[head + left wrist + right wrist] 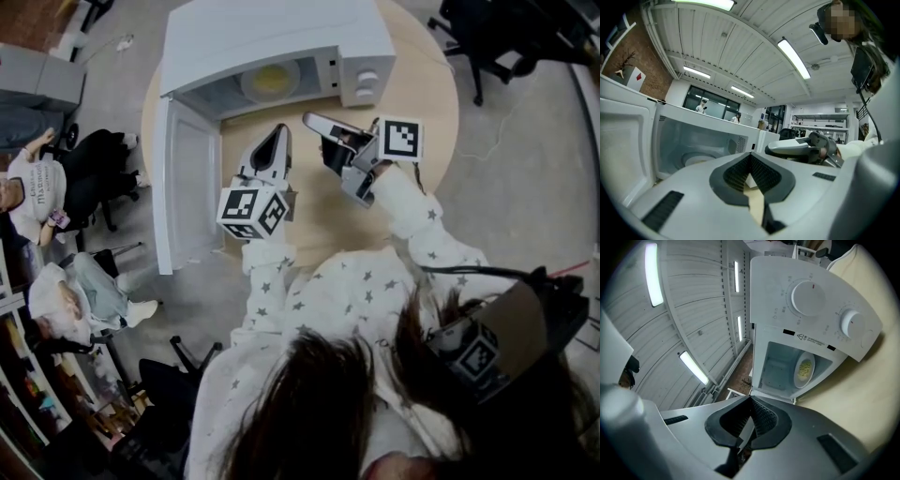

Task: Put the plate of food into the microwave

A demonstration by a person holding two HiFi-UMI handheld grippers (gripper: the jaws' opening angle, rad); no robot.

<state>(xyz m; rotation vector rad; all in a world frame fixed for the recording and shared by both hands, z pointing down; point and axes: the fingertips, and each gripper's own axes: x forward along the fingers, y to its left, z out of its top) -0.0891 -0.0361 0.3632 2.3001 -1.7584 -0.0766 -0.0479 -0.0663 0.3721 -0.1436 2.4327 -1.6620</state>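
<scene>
Two grippers, and we see both of them empty. Our left gripper (pixel 279 133) is held over the round pale wooden table (pixel 427 98), jaws pinched together at the tips with nothing between them. Anyone read the other one differently?

Reply: Nope, same here. Our right gripper (pixel 309 118) has its jaws closed too, with nothing caught in them. It sits just beside the left one, and both point toward the boxy white microwave (pixel 281 33). We can't tell whether either one touches the tabletop. So where do we put the plate?

OP: We'd say it's inside already. The round white plate of yellow food (pixel 270 81) lies on the floor of the cavity, apart from both grippers. In the right gripper view we look straight into the cavity and see the plate there. It's right next to the control panel with its two round white dials (pixel 808 297).

Reply: Agreed. The white microwave door (pixel 187 187) stands wide open, swung out past the table's left edge. We also spot a couple of seated people (pixel 42 202) off to the left by a black office chair (pixel 98 173), well apart from the table. And our sleeves (pixel 412 211) are white with little grey stars, lol.
</scene>
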